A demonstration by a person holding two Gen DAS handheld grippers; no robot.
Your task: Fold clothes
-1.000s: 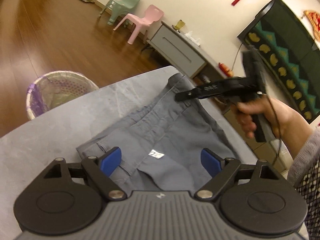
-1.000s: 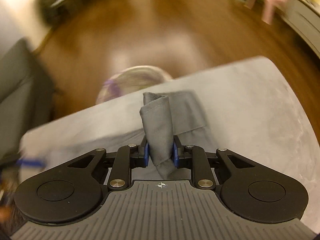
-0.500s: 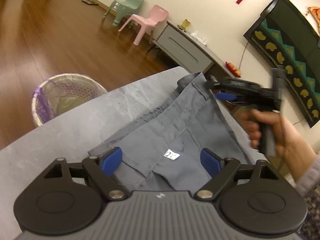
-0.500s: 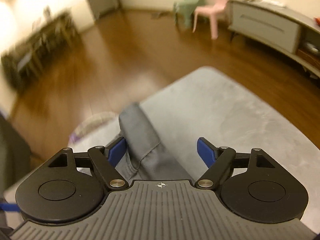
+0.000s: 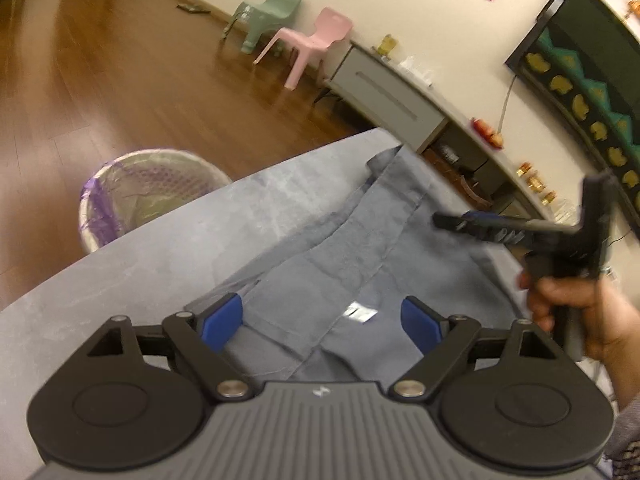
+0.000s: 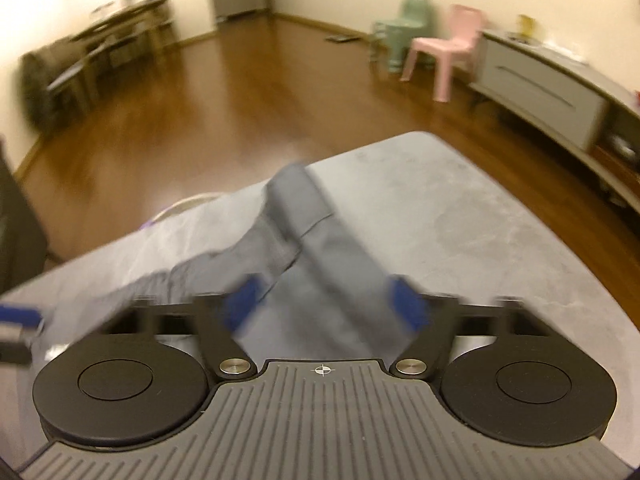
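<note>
Grey shorts point(image 5: 360, 256) lie folded on the grey table point(image 5: 160, 264), with a small white label showing near the middle. My left gripper point(image 5: 322, 318) is open and empty, just above the near end of the shorts. My right gripper point(image 6: 324, 304) is open and empty over the shorts point(image 6: 304, 240), which show blurred in the right wrist view. It also shows in the left wrist view point(image 5: 452, 222), held by a hand at the right, over the shorts' right edge.
A waste bin with a purple liner point(image 5: 148, 196) stands on the wooden floor beside the table's far left edge. A green chair point(image 5: 268, 16), a pink chair point(image 5: 316, 44) and a low grey cabinet point(image 5: 384, 92) stand along the far wall.
My right gripper let go of the fold of shorts it was shut on, opened, and drew back to the right. The shorts now lie flat. The left gripper barely moved.
</note>
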